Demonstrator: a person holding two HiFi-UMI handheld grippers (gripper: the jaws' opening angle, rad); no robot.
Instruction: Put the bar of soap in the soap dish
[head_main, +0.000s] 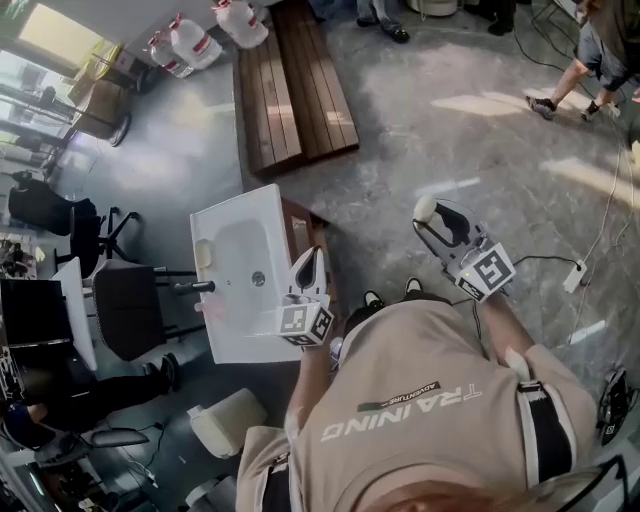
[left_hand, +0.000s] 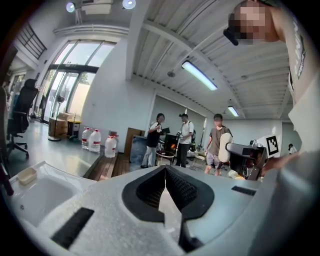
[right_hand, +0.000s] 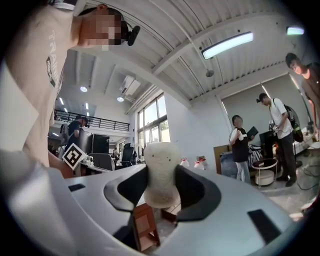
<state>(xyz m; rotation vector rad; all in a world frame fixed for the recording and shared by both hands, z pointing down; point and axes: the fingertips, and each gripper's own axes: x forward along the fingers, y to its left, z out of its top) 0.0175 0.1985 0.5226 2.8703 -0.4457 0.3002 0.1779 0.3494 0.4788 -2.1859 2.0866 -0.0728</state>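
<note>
Right gripper (right_hand: 160, 186) first: its jaws are spread wide and pinching the bar of soap (right_hand: 161, 167), a pale, rough-skinned block standing upright between the two black pads, its rounded top poking above them. In the head view that soap (head_main: 425, 208) sits at the tip of the gripper, right of centre, out over bare grey floor and well apart from the sink.

Over to the left gripper (left_hand: 165, 181): jaws pressed together, the ribbed pads meeting in a thin line, nothing caught between them. From above it shows just left of centre, its tip reaching over the right edge of the white sink (head_main: 232, 225).

And there's the target: the soap dish (head_main: 204, 253), a small cream tray on the sink's rim at the left side of the basin, with the dark faucet (head_main: 195, 287) just below it in the frame. The left gripper view catches the same dish at its lower left edge.

Further out, a dark office chair (head_main: 130, 310) stands left of the sink, a long wooden platform (head_main: 295, 85) runs toward the top of the frame, and water jugs (head_main: 185, 45) cluster at the upper left. Several people (left_hand: 182, 137) stand talking in the background of the left gripper view.
</note>
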